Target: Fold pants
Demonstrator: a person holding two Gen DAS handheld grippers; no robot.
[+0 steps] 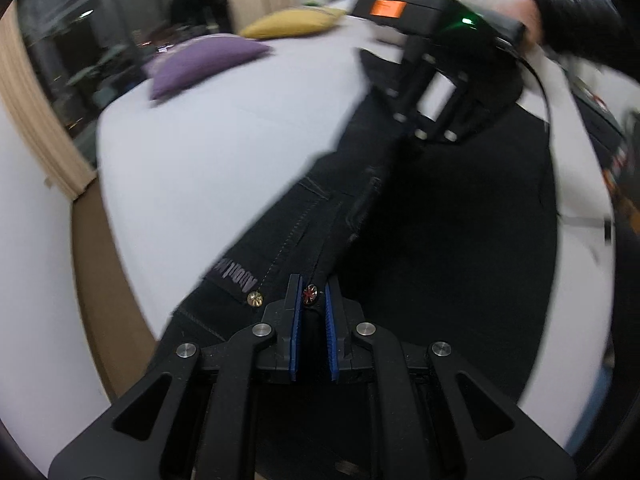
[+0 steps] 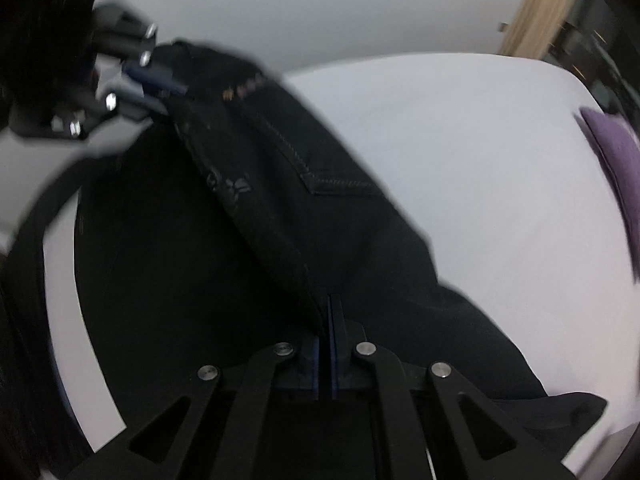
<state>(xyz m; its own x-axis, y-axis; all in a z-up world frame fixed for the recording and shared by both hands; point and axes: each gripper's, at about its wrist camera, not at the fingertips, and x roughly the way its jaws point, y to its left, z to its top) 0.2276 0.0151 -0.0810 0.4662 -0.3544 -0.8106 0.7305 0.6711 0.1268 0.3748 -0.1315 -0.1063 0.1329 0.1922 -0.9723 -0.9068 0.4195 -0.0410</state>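
Left wrist view — pants pinched between tool pads

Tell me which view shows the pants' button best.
Left wrist view: the button sits sharp between the left gripper pads, which are shut on the pants. The right wrist view shows only blurred waistband; no button is discernible.

I count one pair of black pants on the bed. Beyond the pants lie two cushions: one purple, one yellow. My two grippers, left and right, each pinch the pants with two fingers.
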